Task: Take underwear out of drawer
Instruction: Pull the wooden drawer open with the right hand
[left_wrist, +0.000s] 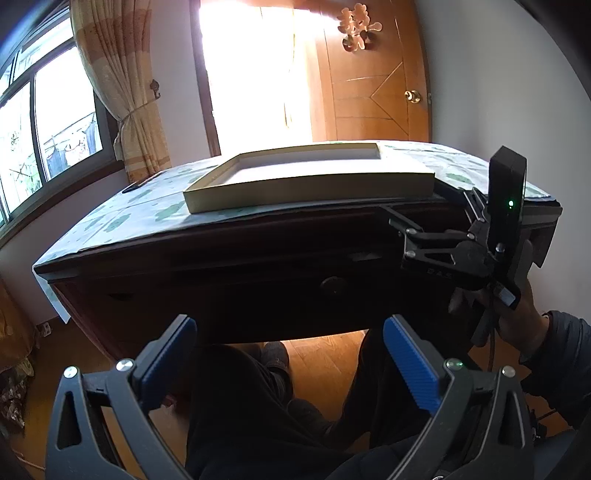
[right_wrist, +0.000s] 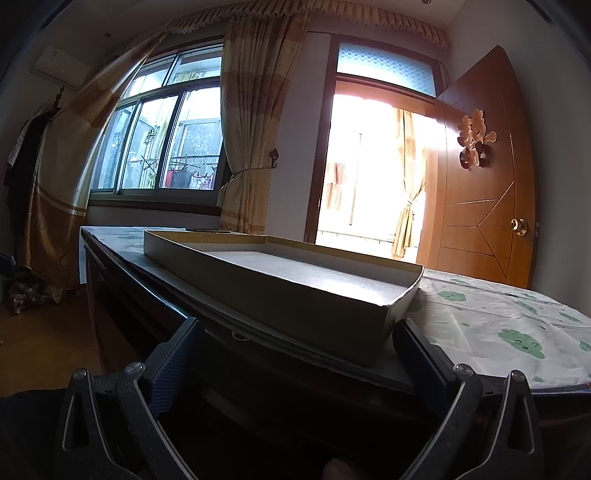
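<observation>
two claws gape empty: left claw (left_wrist: 290, 363) low before the drawer (left_wrist: 295, 291), right claw (right_wrist: 295, 360) at the desk edge (right_wrist: 295, 354).

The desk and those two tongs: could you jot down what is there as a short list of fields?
desk: dark wood, top covered by a white cloth with green shapes
on the desk: shallow open cardboard box, looks empty
drawer: front with round knob, looks shut
underwear: none visible
left tongs: open, low in front of the desk, holding nothing
right tongs: open, near the desk's front edge, holding nothing
background: wooden door, curtained window
</observation>
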